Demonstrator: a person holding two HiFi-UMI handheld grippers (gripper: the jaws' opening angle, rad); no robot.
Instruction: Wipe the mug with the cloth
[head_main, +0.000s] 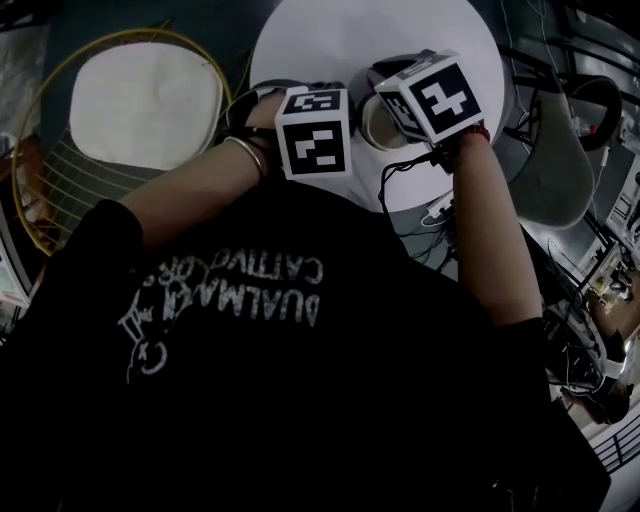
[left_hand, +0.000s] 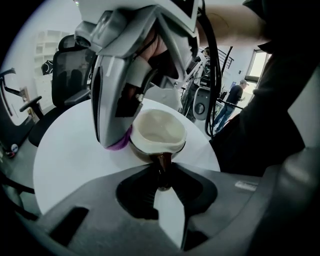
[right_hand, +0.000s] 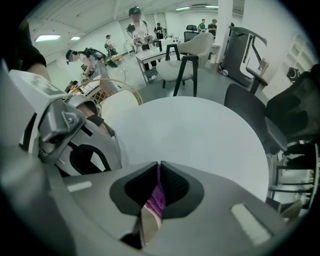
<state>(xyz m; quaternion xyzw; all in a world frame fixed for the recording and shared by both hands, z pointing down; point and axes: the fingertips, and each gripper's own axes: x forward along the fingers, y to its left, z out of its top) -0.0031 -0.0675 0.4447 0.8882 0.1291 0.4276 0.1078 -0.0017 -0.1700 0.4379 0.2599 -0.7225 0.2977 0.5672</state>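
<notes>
- Head view, looking steeply down: a person in a black printed T-shirt (head_main: 300, 380) holds two grippers close together over a round white bench (head_main: 330, 40).
- Each gripper carries a black-and-white marker cube: L cube (head_main: 315, 130), R cube (head_main: 437, 95). The two are near each other.
- The mug (left_hand: 159, 131) sits betw. the two grippers, over the half of the bench nearer the person. It is upright, cream inside, dark brown outside. Can't tell if its base rests on the bench or is lifted just off it.
- L gripper (left_hand: 164, 172): jaws are closed on the mug's dark handle (left_hand: 163, 164), pinching it from both sides. The mug's mouth faces up, just beyond the jaw tips.
- R gripper (right_hand: 158, 167): jaws are pressed together on a purple cloth (right_hand: 159, 200), which is clamped betw. the pads w/ a fold trailing back toward the camera.
- In the L gripper view the R gripper comes down steeply from above, and the purple cloth at its tip touches the mug's outer wall just under the rim, on the left side of that view.
- In the R gripper view the L gripper's grey body is at left, close by.
- Bg: a chair w/ cream seat and yellow wire frame (head_main: 145, 100) left of the bench, a dark office chair (left_hand: 70, 65), and several people standing far off in a bright room.
</notes>
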